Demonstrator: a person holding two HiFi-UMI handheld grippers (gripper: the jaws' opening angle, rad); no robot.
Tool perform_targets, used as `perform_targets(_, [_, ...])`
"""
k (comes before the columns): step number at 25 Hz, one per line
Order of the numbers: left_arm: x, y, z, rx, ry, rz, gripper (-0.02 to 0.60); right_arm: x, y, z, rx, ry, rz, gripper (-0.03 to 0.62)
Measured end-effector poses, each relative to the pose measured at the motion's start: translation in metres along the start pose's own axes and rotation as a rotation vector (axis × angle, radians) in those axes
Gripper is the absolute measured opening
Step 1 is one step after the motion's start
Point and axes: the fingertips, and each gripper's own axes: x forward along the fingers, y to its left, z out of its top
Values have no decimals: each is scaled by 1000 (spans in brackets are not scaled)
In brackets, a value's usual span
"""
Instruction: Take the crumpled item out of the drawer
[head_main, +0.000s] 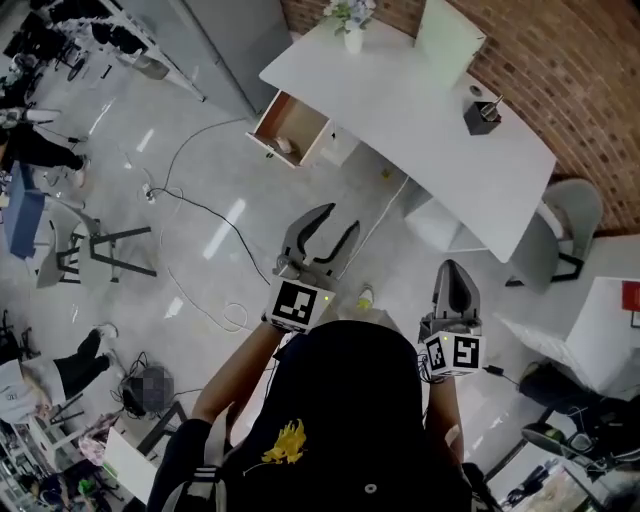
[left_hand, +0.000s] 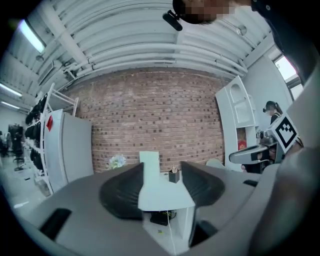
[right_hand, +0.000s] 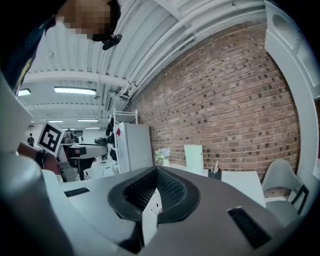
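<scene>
- A thin black cable (head_main: 200, 205) snakes over the pale glossy floor at the left of the head view.
- A drawer (head_main: 300, 118) with a wood-coloured inside stands pulled open at the left end of the long white desk (head_main: 420, 120).
- The crumpled item (head_main: 283, 146), a small pale lump, lies inside that drawer near its front corner. Both grippers are well apart from it.
- The left gripper (head_main: 343, 220), grey with black ribbed pads, is held out over the floor and points toward the desk. Its jaws stand moderately apart with nothing between them. In the left gripper view (left_hand: 161, 187) the desk shows through the gap.
- A small white vase of pale flowers (head_main: 352, 28) stands at the far edge of the desk, by the red brick wall (head_main: 560, 60).
- A white upright panel (head_main: 448, 40) stands to the right of the vase.
- A black pen holder (head_main: 483, 113) sits on the desktop farther right.
- The right gripper (head_main: 455, 272), of the same grey build, is held close to the person's body. Its jaws are closed tip to tip and hold nothing, which the right gripper view (right_hand: 156, 172) confirms.
- A grey shell chair (head_main: 560, 235) stands by the right end of the desk.
</scene>
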Motion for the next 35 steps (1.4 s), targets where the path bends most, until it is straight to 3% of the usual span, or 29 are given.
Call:
perform_targets(1, [-2, 6, 0, -8, 6, 10, 302, 2, 6, -1, 2, 7, 11, 27])
perform_targets(4, [-17, 27, 2, -7, 3, 54, 352, 13, 24, 2, -26, 13, 55, 26])
perform_targets(8, [-35, 47, 0, 4, 8, 120, 356, 27, 40, 10, -54, -3, 112, 28])
perform_targets(14, [-31, 52, 2, -18, 19, 192, 356, 40, 24, 15, -46, -14, 155, 29])
perform_targets(22, [0, 27, -15, -54, 126, 164, 356, 40, -10, 4, -16, 32, 182, 28])
perform_targets(28, [16, 14, -23, -37, 180, 153, 356, 49, -28, -23, 28, 71, 217, 28])
perform_targets(31, [1, 22, -37, -22, 225, 179, 356, 61, -30, -44, 41, 111, 225, 29])
perform_targets(35, [-8, 45, -33, -53, 233, 234, 356, 81, -14, -42, 16, 110, 272, 28])
